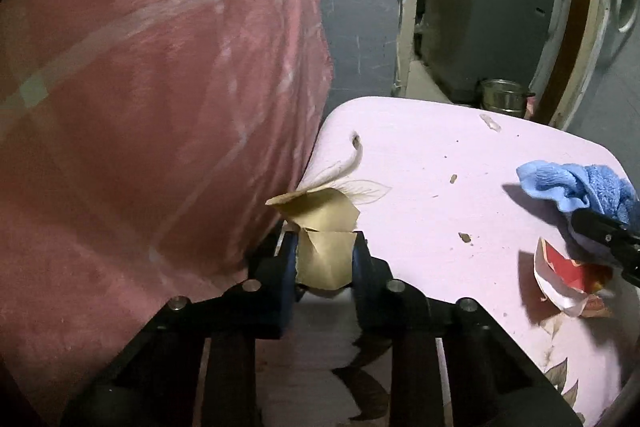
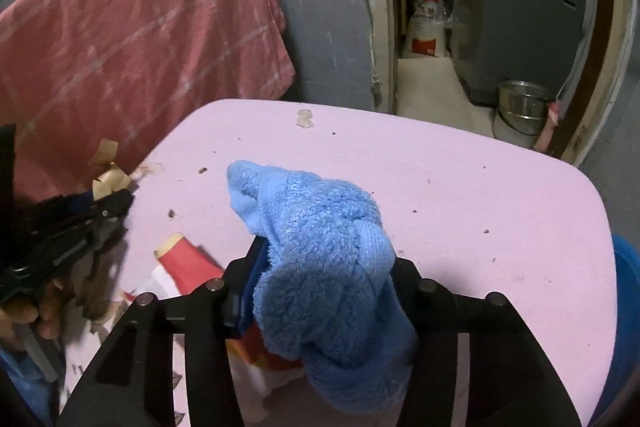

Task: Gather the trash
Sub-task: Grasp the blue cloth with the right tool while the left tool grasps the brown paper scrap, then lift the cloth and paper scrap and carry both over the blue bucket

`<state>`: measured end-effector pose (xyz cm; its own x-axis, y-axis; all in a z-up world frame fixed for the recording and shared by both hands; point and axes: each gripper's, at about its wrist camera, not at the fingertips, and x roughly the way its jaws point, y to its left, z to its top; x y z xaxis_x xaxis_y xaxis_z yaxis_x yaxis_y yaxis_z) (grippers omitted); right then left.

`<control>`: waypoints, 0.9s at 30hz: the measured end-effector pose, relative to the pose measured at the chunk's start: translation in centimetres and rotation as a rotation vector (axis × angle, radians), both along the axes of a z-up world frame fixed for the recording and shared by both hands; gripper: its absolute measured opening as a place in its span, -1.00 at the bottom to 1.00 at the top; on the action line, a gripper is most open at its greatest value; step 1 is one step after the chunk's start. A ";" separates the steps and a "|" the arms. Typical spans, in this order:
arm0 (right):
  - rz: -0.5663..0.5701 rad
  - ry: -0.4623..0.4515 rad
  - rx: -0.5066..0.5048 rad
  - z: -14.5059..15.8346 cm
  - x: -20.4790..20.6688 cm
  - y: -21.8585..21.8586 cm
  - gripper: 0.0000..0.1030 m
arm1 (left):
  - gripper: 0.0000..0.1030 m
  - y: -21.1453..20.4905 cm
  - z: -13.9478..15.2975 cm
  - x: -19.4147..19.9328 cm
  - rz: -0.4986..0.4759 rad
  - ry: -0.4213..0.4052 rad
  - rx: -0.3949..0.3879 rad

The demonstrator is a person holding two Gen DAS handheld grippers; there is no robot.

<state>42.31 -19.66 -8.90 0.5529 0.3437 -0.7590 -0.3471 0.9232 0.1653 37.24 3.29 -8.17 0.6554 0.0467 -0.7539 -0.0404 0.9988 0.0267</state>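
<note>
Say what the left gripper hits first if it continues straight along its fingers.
Probably the pink tabletop near its left edge; the left gripper angles downward, holding tan paper. Depth is unclear.

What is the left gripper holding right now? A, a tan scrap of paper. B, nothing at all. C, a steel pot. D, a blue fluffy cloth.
A: the left gripper has its jaws closed on the tan scrap of paper, while the blue fluffy cloth sits in the right gripper.

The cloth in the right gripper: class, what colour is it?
Light blue; the cloth shows best in the right wrist view, clamped in the right gripper.
</note>
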 end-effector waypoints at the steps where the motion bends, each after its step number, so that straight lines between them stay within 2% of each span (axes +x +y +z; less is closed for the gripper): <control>1: 0.001 -0.002 0.005 0.1 -0.3 -0.1 -0.08 | -0.68 0.1 0.0 0.0 0.003 0.001 -0.001; 6: -0.003 -0.025 0.028 0.8 -1.1 -1.0 -0.08 | -0.85 0.6 0.3 -0.8 0.008 -0.032 -0.020; 10: -0.006 -0.050 0.044 1.8 -1.8 -1.6 -0.08 | -0.89 -0.3 1.0 -2.0 -0.011 -0.080 -0.047; 14: -0.007 -0.072 0.062 2.4 -2.3 -2.1 -0.08 | -0.90 -0.5 1.7 -3.7 -0.043 -0.140 -0.092; 19: -0.011 -0.098 0.088 3.0 -3.4 -2.3 -0.08 | -0.90 -0.2 2.9 -5.6 -0.071 -0.203 -0.191; 24: -0.036 -0.166 0.136 4.4 -5.0 -2.7 -0.08 | -0.90 -1.1 5.4 -6.8 -0.112 -0.296 -0.219; 27: -0.064 -0.237 0.167 6.0 -6.2 -3.7 -0.08 | -0.90 -2.6 7.4 -7.1 -0.151 -0.361 -0.227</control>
